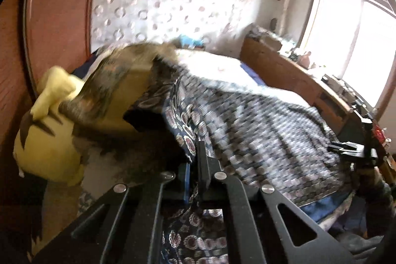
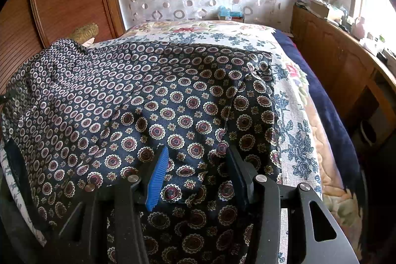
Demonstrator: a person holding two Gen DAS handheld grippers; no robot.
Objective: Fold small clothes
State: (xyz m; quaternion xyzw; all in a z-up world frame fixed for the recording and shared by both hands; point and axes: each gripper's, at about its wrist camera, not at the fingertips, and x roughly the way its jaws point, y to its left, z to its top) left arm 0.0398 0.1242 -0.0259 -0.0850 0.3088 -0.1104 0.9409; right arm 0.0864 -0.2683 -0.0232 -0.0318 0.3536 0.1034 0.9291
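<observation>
Spread over the floral bed (image 2: 294,95), a dark medallion-print garment (image 2: 153,100), one edge lifted and pinched in the fully closed left claw (image 1: 195,165), the half-open right claw (image 2: 198,165) straddling a fold near its front edge.

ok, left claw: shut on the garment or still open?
Shut on it. In the left wrist view the left claw has its jaws together with the patterned garment pinched between them, fabric pulled up.
</observation>
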